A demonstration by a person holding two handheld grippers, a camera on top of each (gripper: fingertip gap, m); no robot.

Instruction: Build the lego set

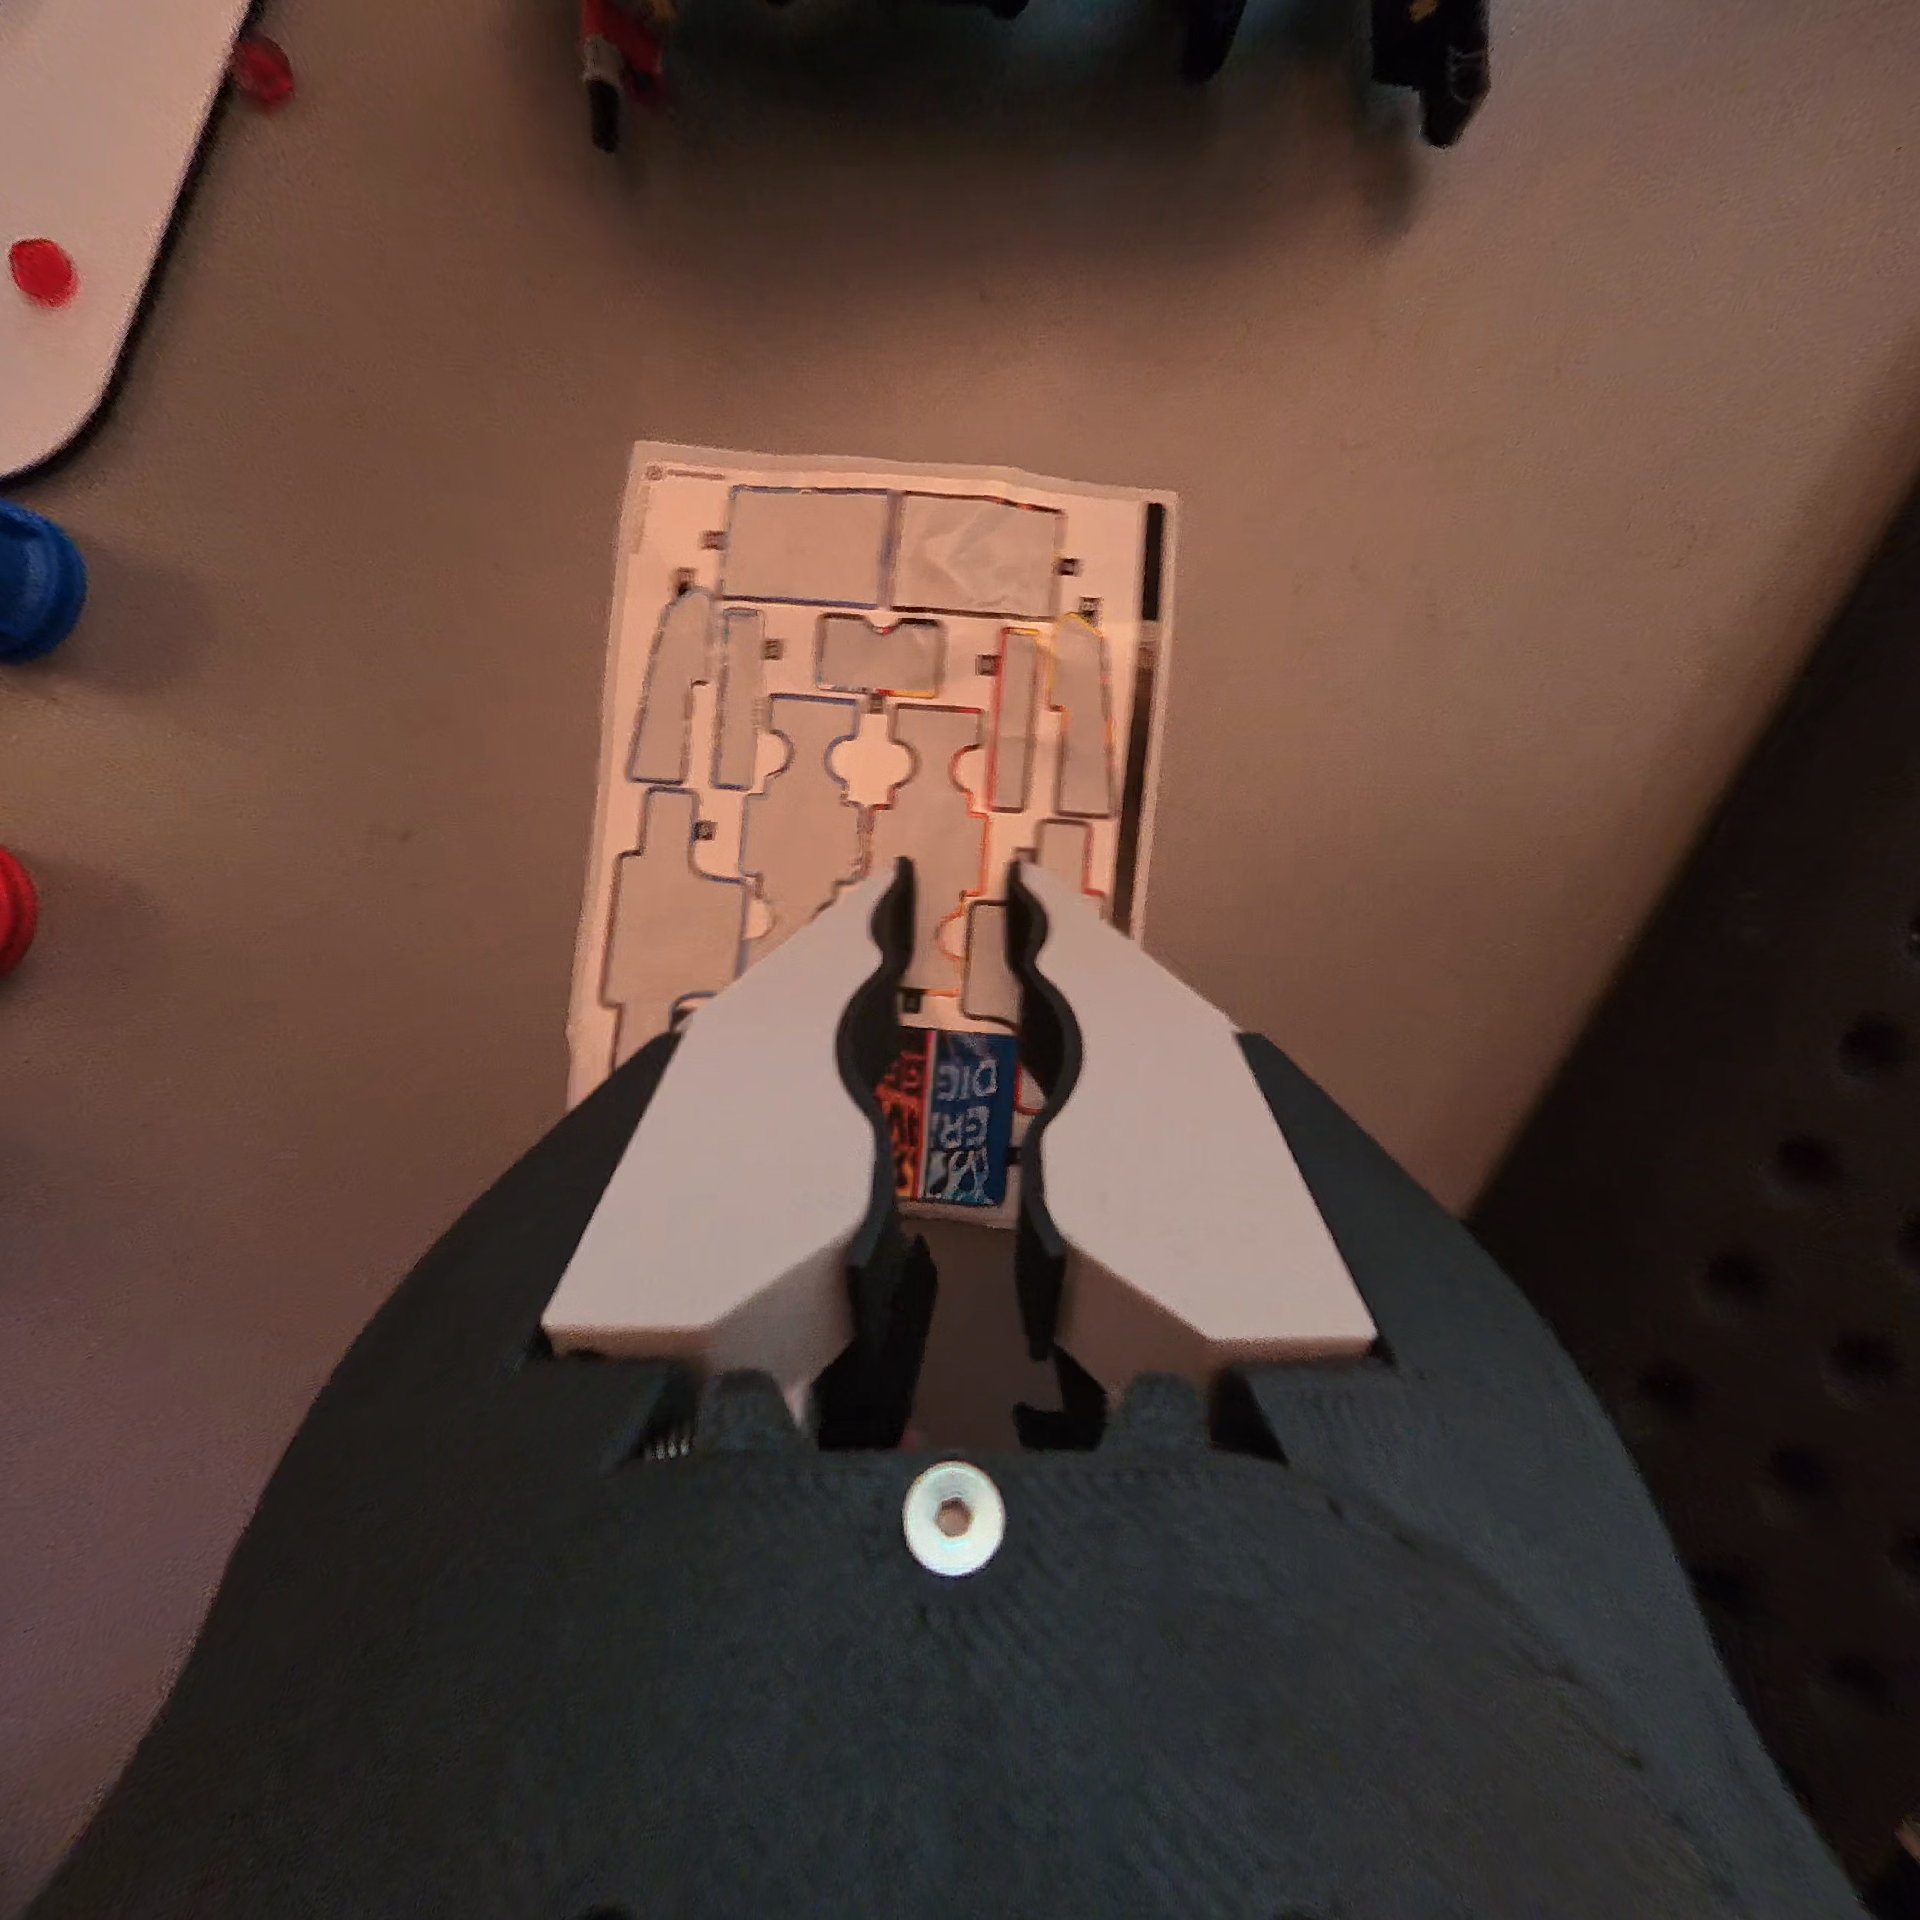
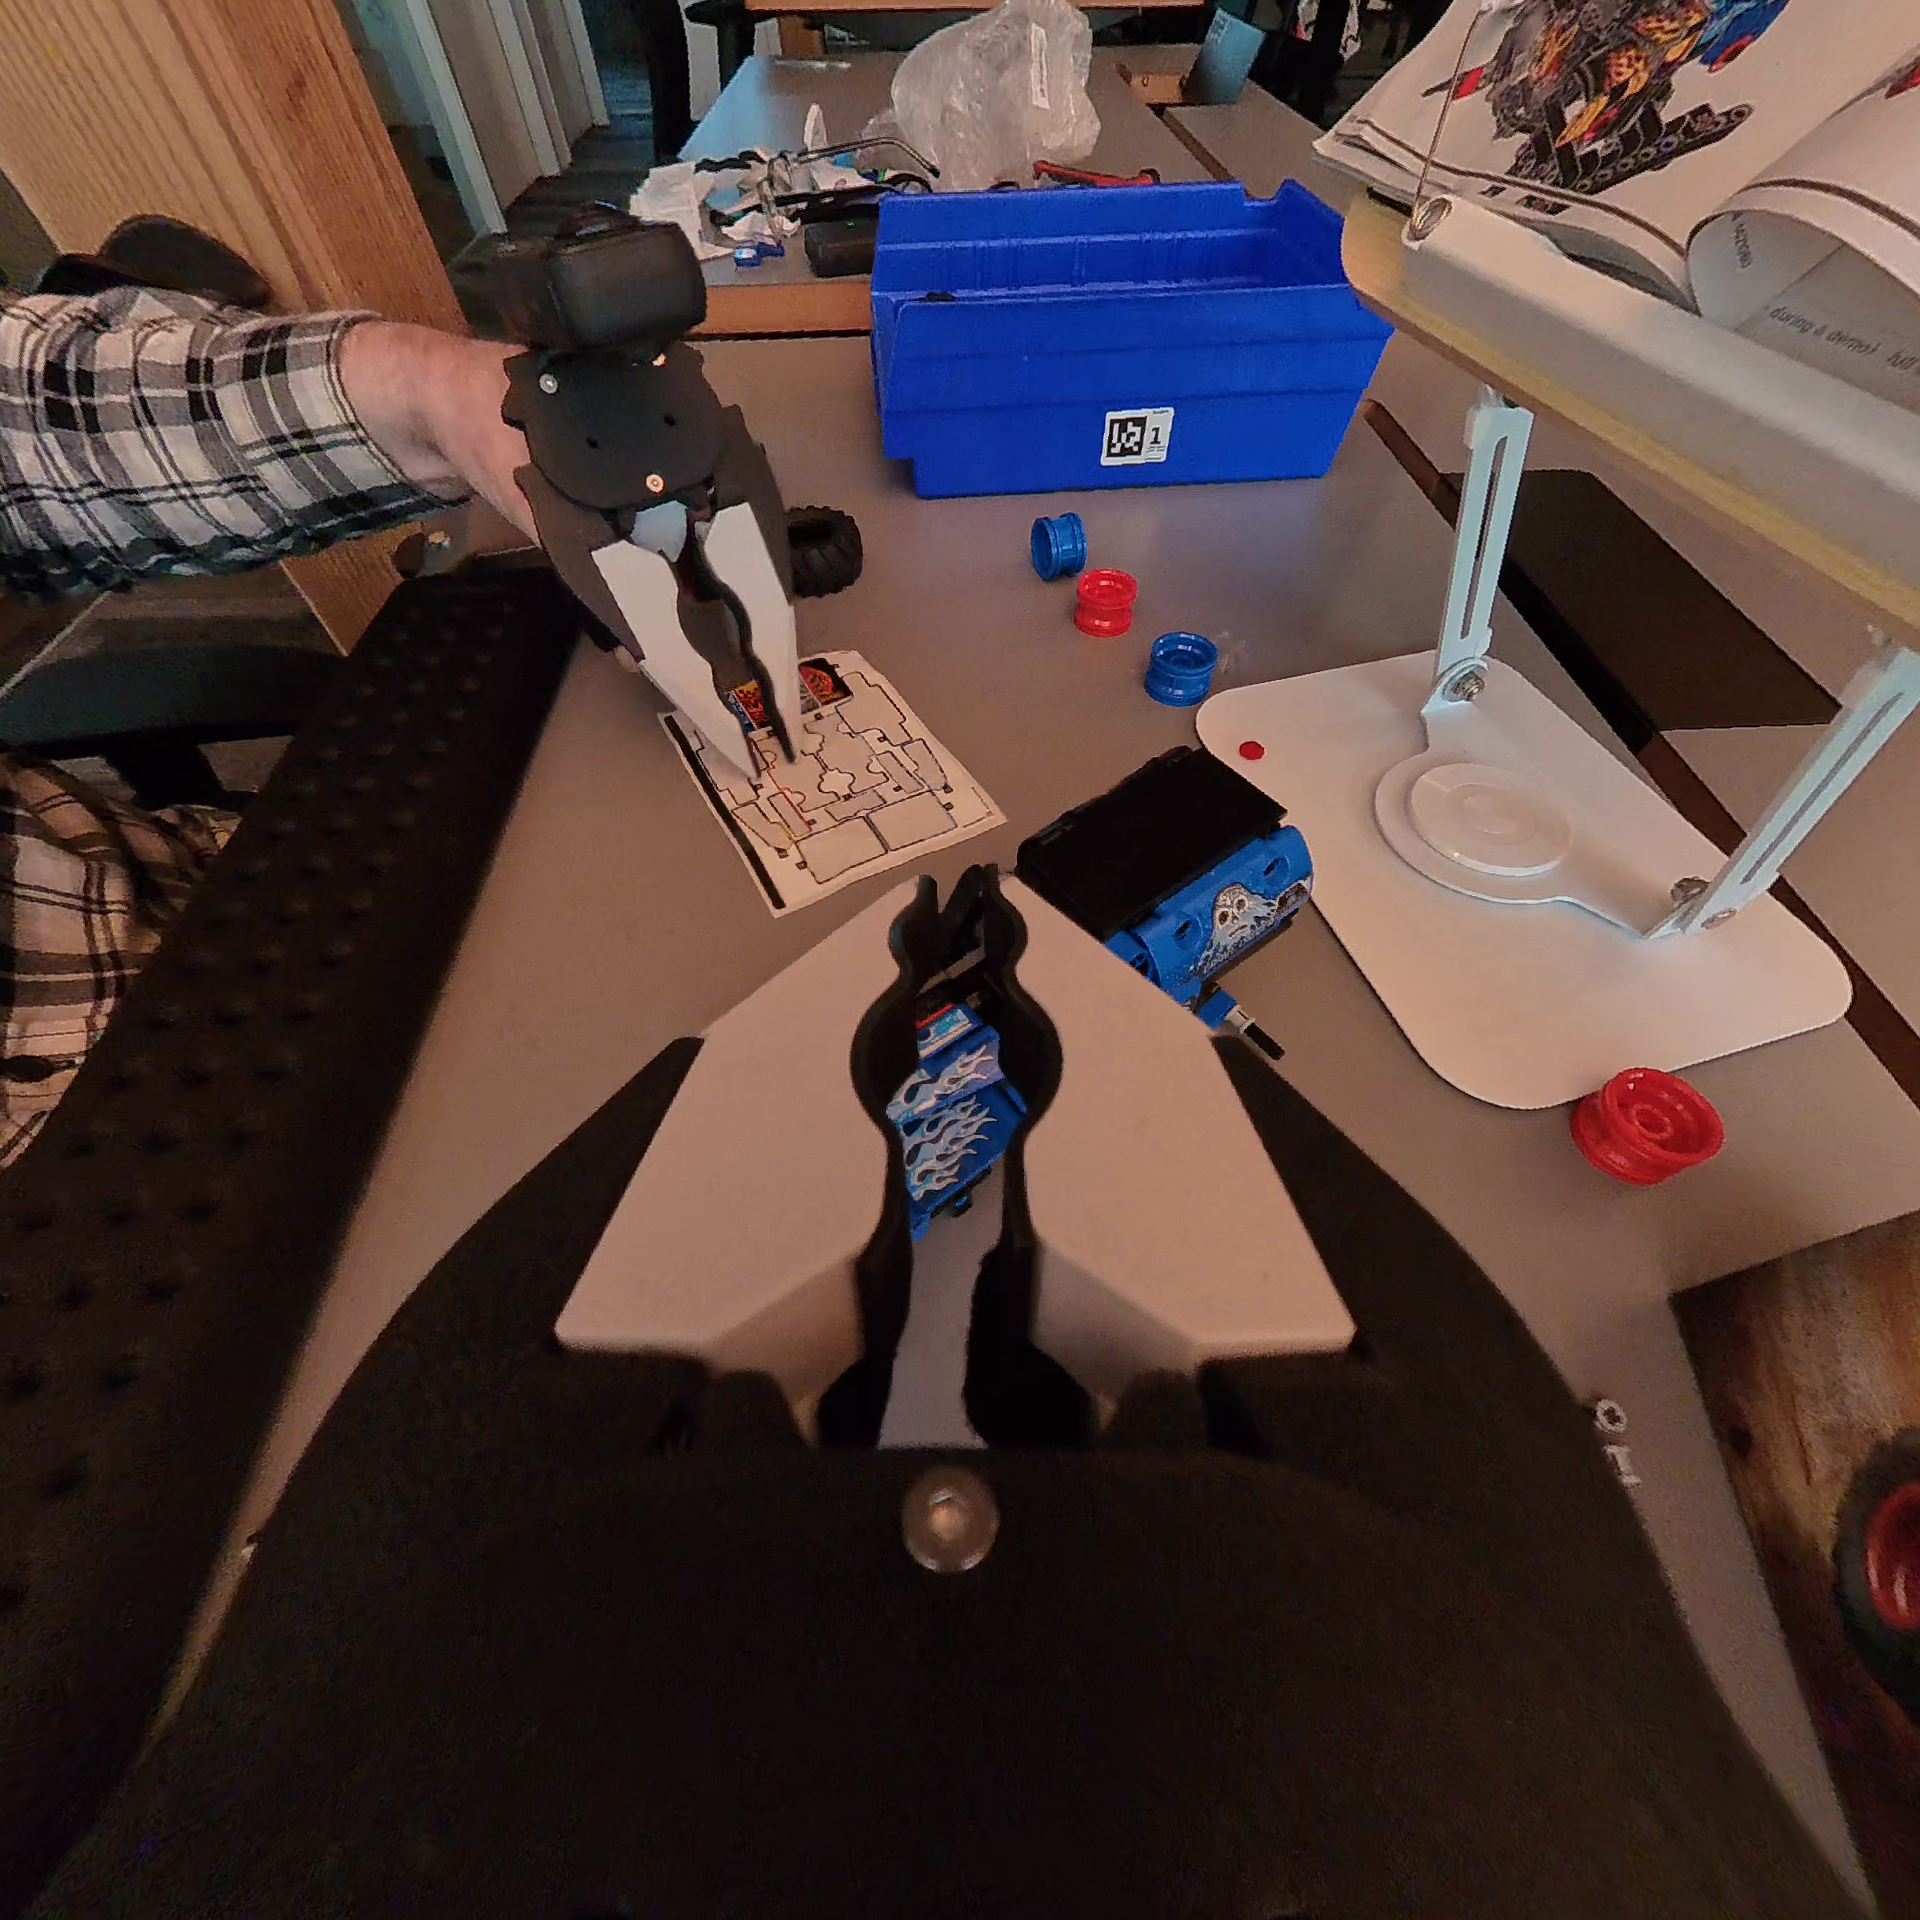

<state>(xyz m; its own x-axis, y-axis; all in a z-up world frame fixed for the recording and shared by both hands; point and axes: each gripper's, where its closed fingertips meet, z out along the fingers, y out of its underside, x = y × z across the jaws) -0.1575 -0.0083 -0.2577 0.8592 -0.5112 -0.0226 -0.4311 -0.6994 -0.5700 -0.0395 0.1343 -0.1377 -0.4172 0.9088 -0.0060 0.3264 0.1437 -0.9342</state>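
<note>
A white sticker sheet (image 1: 883, 644) lies flat on the grey table; most of its stickers are peeled off and a few coloured ones remain at its near end. My left gripper (image 1: 963, 878) hovers just over the sheet, its jaws a narrow gap apart and empty. The right wrist view shows the sheet (image 2: 862, 810) with the left gripper (image 2: 769, 761) pointing down onto it. My right gripper (image 2: 956, 896) is shut on a black part of the blue lego truck body (image 2: 1205, 914) with flame stickers, which rests beside the sheet.
A blue bin (image 2: 1101, 343) stands at the back. Blue rims (image 2: 1058, 544) (image 2: 1181, 667), red rims (image 2: 1104, 601) (image 2: 1647, 1127) and a black tyre (image 2: 824, 551) lie around. A white stand base (image 2: 1558, 997) holding the instruction booklet (image 2: 1662, 114) is at right. A black perforated mat (image 2: 260, 935) is at left.
</note>
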